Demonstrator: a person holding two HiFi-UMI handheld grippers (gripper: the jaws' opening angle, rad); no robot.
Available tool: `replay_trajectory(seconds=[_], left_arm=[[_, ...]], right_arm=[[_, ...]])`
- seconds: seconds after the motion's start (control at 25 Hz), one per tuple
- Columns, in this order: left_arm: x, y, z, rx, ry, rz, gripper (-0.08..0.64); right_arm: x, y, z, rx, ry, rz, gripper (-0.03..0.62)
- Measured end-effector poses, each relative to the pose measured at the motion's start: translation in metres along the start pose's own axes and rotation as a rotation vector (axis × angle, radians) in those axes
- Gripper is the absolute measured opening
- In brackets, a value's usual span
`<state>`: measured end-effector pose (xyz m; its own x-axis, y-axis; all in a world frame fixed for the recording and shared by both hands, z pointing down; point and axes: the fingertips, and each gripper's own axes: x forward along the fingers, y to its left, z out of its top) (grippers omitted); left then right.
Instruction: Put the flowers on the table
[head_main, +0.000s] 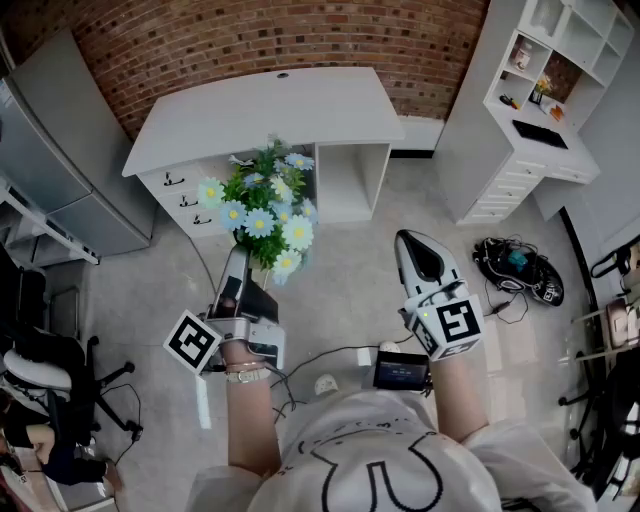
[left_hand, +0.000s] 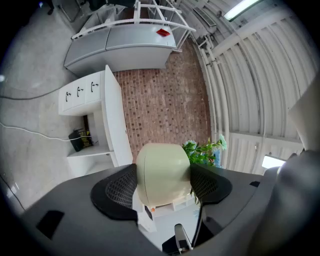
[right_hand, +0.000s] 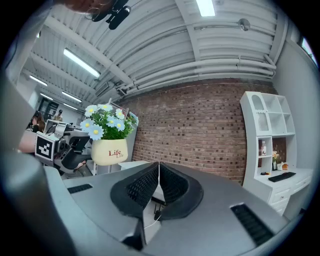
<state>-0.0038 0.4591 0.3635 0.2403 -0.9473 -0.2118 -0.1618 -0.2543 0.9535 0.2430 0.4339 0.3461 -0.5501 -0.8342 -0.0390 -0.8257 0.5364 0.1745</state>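
Note:
A cream pot (left_hand: 162, 172) of blue and white daisies (head_main: 265, 215) is pinched between the black pads of my left gripper (left_hand: 162, 182). It hangs over the floor in front of the white table (head_main: 270, 105). In the head view the blooms hide the pot, and the left gripper (head_main: 240, 262) reaches in beneath them. The right gripper view shows the pot (right_hand: 109, 151), printed "Life", held up at the left. My right gripper (head_main: 410, 240) is shut with nothing in it, its pads (right_hand: 145, 186) pressed together, and it points level at the brick wall to the right of the flowers.
The table has drawers (head_main: 185, 195) on its left and an open bay (head_main: 350, 180) under its right half. A white shelf unit (head_main: 530, 110) stands at the right, a grey cabinet (head_main: 70, 170) at the left. A bag with cables (head_main: 520, 265) and an office chair (head_main: 50, 380) sit on the floor.

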Motion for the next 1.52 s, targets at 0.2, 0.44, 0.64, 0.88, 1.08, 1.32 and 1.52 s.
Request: replay_trajectory(seconds=[0.2,0.44,0.64,0.88,1.08,1.32,1.52], left_arm=[[-0.018,0.002,0.009,-0.011,-0.015,0.013,0.344],[-0.009,0.005,0.011,-0.042,-0.022,0.007,0.344],[0.016,0.012,0.014,-0.041,-0.03,0.002,0.344],[0.058,0.027,0.026,-0.041,-0.052,0.02,0.344],[0.104,0.046,0.035,-0.061,-0.076,0.027,0.344],[0.172,0.06,0.046,-0.067,-0.105,0.029,0.344],[0.221,0.067,0.047,-0.072,-0.127,0.027,0.344]], right_arm=[[-0.01,0.015,0.003,-0.018,0.013,0.014,0.021],[-0.005,0.009,0.003,-0.026,0.022,0.021,0.021],[0.019,-0.012,-0.002,-0.013,0.008,0.025,0.021],[0.067,-0.033,-0.01,0.006,0.0,0.063,0.021],[0.112,-0.056,-0.02,0.017,-0.007,0.104,0.021],[0.174,-0.099,-0.024,0.029,-0.024,0.139,0.021],[0.216,-0.133,-0.025,0.032,-0.038,0.169,0.021]])
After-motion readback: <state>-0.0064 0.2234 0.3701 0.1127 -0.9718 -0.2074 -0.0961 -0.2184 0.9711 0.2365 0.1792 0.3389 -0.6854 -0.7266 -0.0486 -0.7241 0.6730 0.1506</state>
